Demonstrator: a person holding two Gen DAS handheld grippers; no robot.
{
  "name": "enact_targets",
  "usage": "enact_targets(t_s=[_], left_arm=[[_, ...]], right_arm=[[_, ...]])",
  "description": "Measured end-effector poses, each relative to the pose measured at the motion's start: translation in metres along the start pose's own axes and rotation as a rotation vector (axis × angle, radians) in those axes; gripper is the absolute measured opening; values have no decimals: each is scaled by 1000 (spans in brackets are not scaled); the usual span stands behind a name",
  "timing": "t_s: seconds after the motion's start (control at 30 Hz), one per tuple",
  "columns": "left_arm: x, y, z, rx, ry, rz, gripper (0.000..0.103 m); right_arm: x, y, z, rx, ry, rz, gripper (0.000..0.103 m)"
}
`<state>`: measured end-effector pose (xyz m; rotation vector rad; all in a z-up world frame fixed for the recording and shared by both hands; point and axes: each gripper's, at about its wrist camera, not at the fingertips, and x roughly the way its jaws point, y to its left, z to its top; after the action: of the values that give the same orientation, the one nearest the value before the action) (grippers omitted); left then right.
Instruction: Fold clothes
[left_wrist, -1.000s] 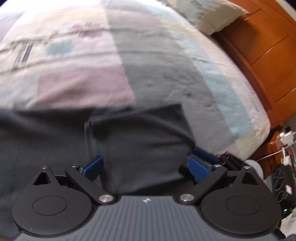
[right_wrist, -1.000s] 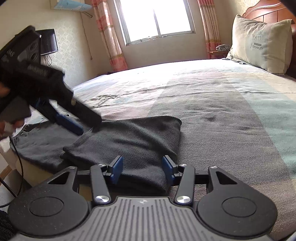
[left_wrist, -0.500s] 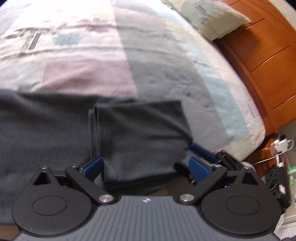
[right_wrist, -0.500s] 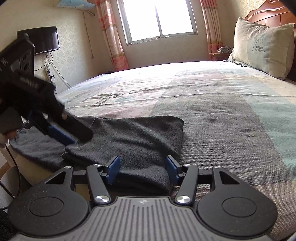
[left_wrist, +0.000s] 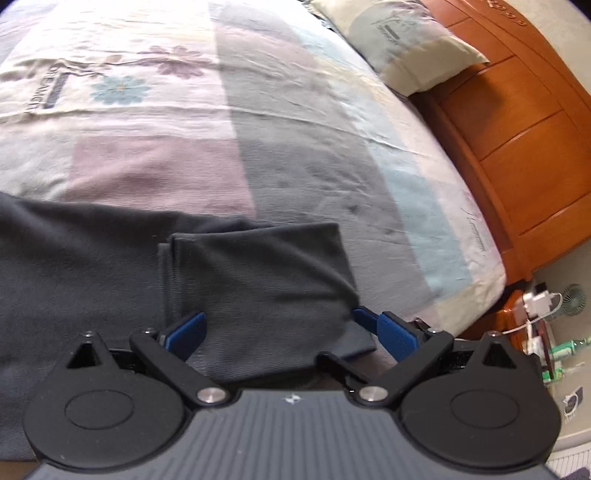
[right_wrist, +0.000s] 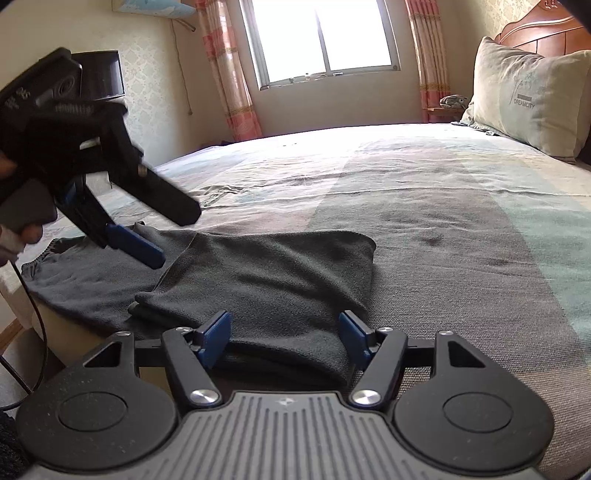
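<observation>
Right wrist view: dark trousers (right_wrist: 258, 280) at bed (right_wrist: 461, 229) edge, one fold laid; right gripper (right_wrist: 284, 332) jaws opening, pads off the cloth, left gripper (left_wrist: 291, 332) spread above; further folds remain.

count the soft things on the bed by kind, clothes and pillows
dark clothes: 1
pillows: 1
total: 2

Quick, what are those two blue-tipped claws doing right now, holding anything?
Left gripper: open, holding nothing, above the folded dark grey fabric garment.
Right gripper: jaws opening, garment's edge between them, not pinched.
</observation>
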<state>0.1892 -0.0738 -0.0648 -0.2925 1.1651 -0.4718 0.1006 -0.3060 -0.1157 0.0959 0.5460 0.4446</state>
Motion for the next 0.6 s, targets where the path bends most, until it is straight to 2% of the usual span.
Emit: enact_targets(t_s=[0.07,0.1,0.27,0.37,0.47,0.6], left_arm=[[2,-1,1,4,10,-10,99],[10,0,1,-1,39,16,99],[12,-7,8,70,78,39,100],[4,-12,14,123,47,75,100],[-8,-12,18,146,27,90,100],[-26,-2,20,170,7,150,100]], right_arm=[[0,1,0,-6,1,-1,72],[1,1,0,-8,2,-1,72],[0,0,0,-1,1,4,72],[0,0,1,0,1,4,72],[-1,1,0,-2,2,4,72],[0,1,1,-1,3,0,73]])
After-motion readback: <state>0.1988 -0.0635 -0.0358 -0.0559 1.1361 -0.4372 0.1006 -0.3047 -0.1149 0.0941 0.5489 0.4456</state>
